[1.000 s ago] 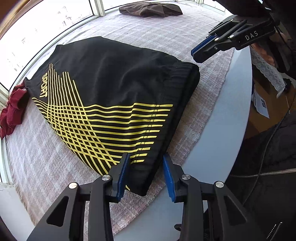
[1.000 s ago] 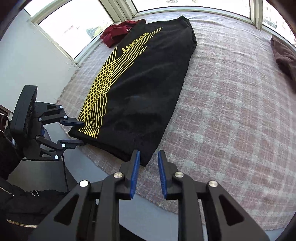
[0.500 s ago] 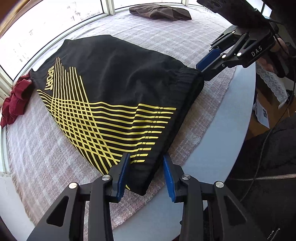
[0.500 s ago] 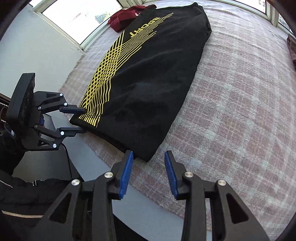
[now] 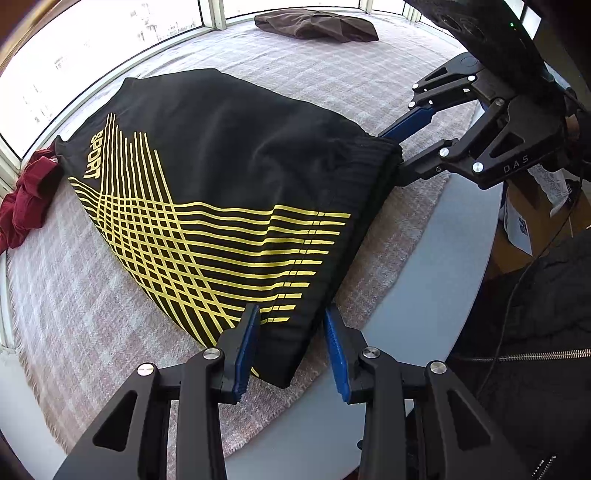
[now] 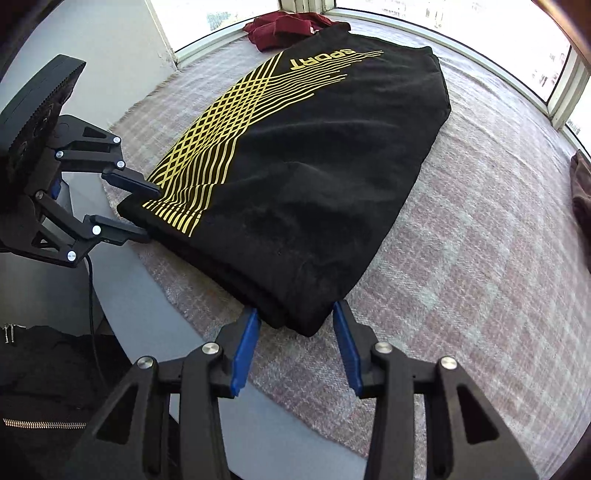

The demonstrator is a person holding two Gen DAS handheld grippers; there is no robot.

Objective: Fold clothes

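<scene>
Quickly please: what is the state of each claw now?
Left claw: open around a near corner of the black folded garment with yellow stripes, not gripping.
Right claw: opening, the other near corner between its pads.

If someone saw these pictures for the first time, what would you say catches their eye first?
The black garment with crossing yellow lines and the word SPORT, lying flat on the checked cloth in the middle of both views. Next, the two grippers at its near edge: the left gripper straddles one corner, and the right gripper, its jaws opening, straddles the other. A dark red garment lies crumpled by the window beyond.
</scene>
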